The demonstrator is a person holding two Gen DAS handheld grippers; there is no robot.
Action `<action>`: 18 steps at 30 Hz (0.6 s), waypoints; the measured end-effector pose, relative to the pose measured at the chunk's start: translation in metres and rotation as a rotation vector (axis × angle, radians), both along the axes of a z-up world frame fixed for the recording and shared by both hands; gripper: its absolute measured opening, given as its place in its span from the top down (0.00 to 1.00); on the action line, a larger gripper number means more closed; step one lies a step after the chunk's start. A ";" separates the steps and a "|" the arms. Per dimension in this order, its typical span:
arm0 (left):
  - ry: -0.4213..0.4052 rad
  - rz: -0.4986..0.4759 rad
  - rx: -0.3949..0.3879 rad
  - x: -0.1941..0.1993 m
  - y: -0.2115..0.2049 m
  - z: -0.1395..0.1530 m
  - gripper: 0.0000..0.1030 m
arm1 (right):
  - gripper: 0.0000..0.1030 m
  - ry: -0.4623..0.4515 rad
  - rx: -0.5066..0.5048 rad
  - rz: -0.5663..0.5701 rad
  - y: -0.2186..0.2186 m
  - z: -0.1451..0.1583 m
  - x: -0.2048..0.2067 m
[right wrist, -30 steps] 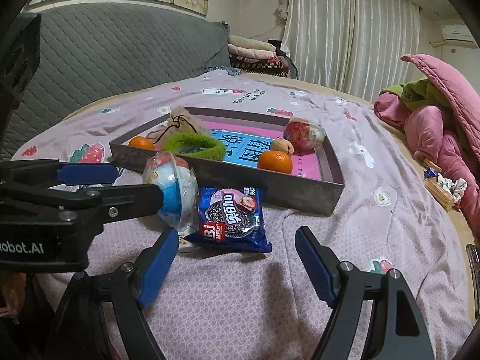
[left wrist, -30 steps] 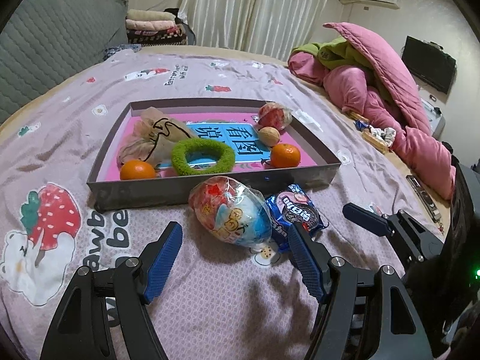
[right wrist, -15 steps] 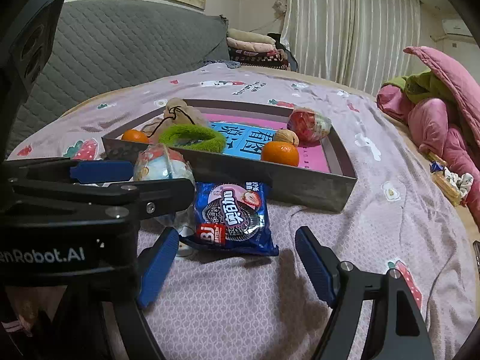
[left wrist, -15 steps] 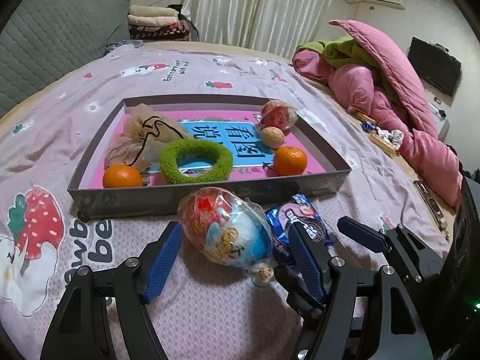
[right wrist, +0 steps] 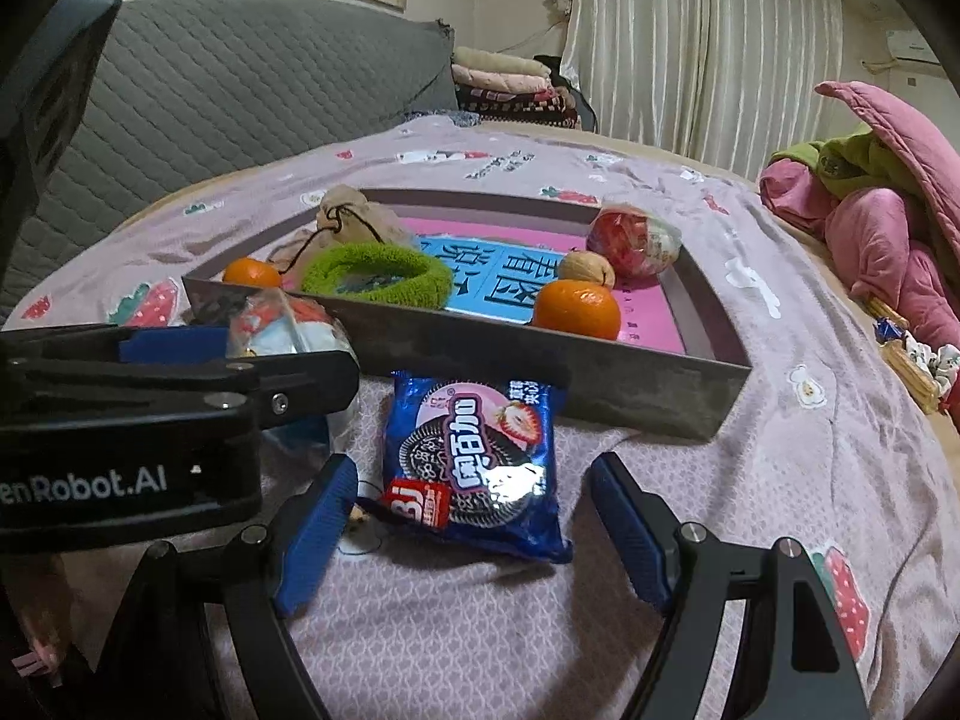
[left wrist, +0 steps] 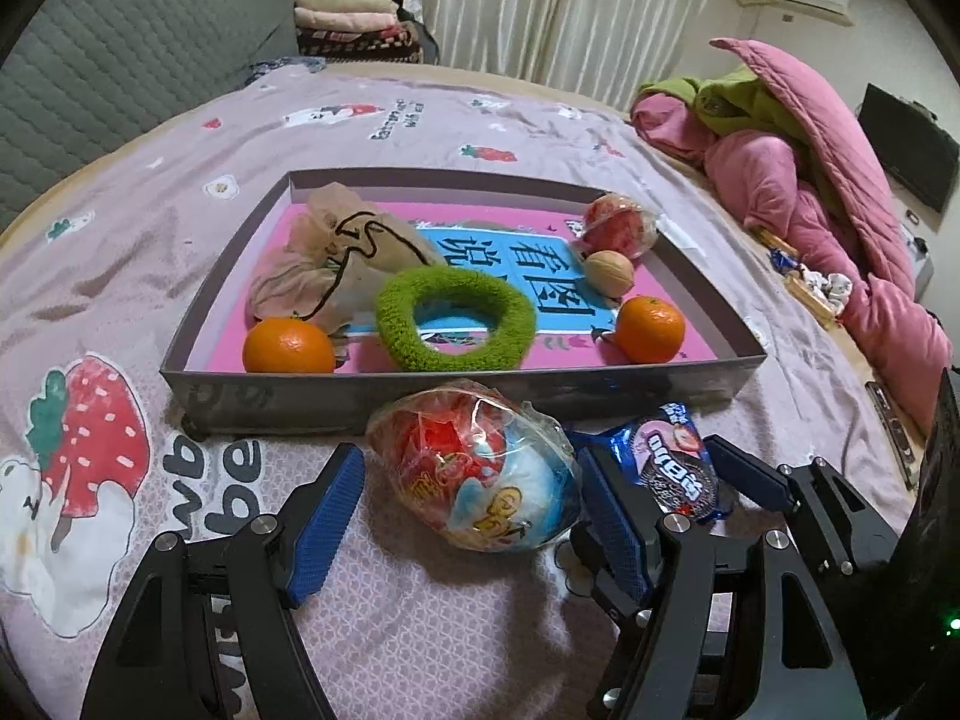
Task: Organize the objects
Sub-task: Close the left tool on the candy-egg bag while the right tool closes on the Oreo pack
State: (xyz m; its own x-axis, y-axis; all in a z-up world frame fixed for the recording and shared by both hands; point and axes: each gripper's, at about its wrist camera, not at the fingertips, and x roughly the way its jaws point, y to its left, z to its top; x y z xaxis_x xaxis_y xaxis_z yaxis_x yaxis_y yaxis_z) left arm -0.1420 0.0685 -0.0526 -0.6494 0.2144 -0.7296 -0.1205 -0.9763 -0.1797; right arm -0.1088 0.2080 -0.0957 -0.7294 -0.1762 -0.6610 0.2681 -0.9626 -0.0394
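A plastic-wrapped toy egg [left wrist: 480, 471] lies on the bedspread just in front of a grey tray [left wrist: 456, 399]. My left gripper [left wrist: 471, 519] is open and straddles the egg, its blue pads close beside it but not pressing. To the egg's right lies a blue cookie packet [right wrist: 474, 456], between the tips of my open right gripper [right wrist: 474, 534]. The tray holds two oranges [left wrist: 289, 345], a green fuzzy ring [left wrist: 456, 321], a walnut [left wrist: 609, 273], a drawstring pouch [left wrist: 342, 252] and a second wrapped egg [left wrist: 618, 228]. In the right wrist view the left gripper's body [right wrist: 120, 420] hides most of the egg.
A heap of pink and green quilts [left wrist: 810, 192] fills the right side of the bed. A grey quilted headboard [right wrist: 240, 84] stands at the left, with folded blankets [left wrist: 354, 15] and curtains behind. Small wrapped items [left wrist: 810, 285] lie by the quilts.
Both grippers have moved forward and lower toward the tray. The egg now sits between the left fingers and the cookie packet between the right fingers. Both stay equally wide.
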 end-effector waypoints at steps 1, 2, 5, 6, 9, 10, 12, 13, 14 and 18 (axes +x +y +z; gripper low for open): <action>-0.001 0.000 0.002 0.000 0.000 -0.001 0.27 | 0.23 -0.004 0.007 0.000 -0.001 -0.001 -0.002; -0.003 -0.001 0.002 -0.001 0.000 -0.002 0.27 | 0.23 -0.006 0.011 -0.002 -0.002 -0.002 -0.003; -0.012 0.004 -0.008 -0.004 0.003 -0.006 0.27 | 0.25 -0.014 0.006 -0.001 -0.002 -0.003 -0.004; -0.017 0.007 -0.015 -0.006 0.003 -0.008 0.27 | 0.26 -0.016 0.002 -0.003 -0.001 -0.003 -0.005; -0.033 0.010 -0.004 -0.010 0.002 -0.013 0.27 | 0.34 -0.018 -0.006 -0.011 0.001 -0.003 -0.006; -0.033 0.011 -0.003 -0.011 0.002 -0.013 0.27 | 0.39 -0.015 -0.005 -0.015 0.002 -0.002 -0.005; -0.030 0.010 -0.006 -0.013 0.003 -0.014 0.27 | 0.42 -0.012 -0.002 -0.016 0.002 -0.002 -0.005; -0.030 0.010 -0.006 -0.014 0.003 -0.015 0.27 | 0.43 -0.012 0.001 -0.019 0.002 -0.002 -0.005; -0.030 0.010 -0.004 -0.015 0.003 -0.016 0.27 | 0.44 -0.011 0.002 -0.019 0.002 -0.001 -0.005; -0.026 0.008 0.011 -0.017 0.001 -0.017 0.29 | 0.46 -0.007 0.011 -0.018 0.001 -0.001 -0.006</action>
